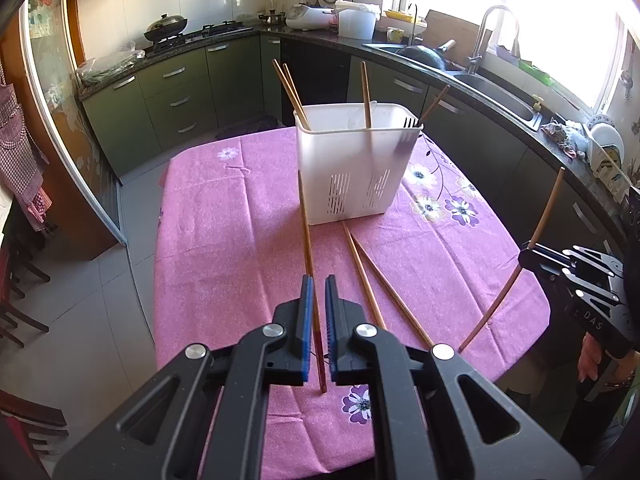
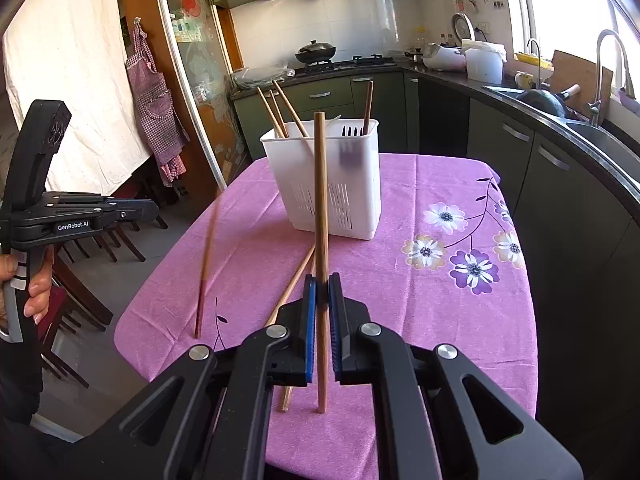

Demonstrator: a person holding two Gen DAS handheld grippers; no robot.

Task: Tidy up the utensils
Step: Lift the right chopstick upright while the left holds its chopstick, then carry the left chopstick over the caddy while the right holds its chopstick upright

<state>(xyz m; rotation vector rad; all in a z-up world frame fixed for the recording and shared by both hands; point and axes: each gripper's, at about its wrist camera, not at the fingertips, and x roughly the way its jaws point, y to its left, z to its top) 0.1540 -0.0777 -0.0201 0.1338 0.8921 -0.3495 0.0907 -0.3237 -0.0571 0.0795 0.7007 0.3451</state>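
Observation:
A white slotted utensil basket point(image 1: 352, 168) point(image 2: 332, 184) stands on the pink flowered tablecloth point(image 1: 224, 232) point(image 2: 400, 312) and holds several chopsticks and a fork. My left gripper point(image 1: 319, 282) hangs above a chopstick point(image 1: 306, 232) that runs between its blue pads; the jaws stand slightly apart and do not clearly touch it. The same chopstick point(image 2: 206, 268) shows in the right wrist view below the left gripper point(image 2: 152, 210). My right gripper point(image 2: 322, 282) is shut on an upright chopstick point(image 2: 320, 184), also visible in the left wrist view point(image 1: 540, 232). Two chopsticks point(image 1: 372, 276) point(image 2: 294, 284) lie loose on the cloth.
Dark kitchen counters with a sink point(image 1: 500, 92), tap and wok run along the right and back. A stove with a pan point(image 1: 166, 26) is at the back left. Wooden chairs point(image 2: 80, 264) stand left of the table. An apron point(image 2: 154, 104) hangs by the door.

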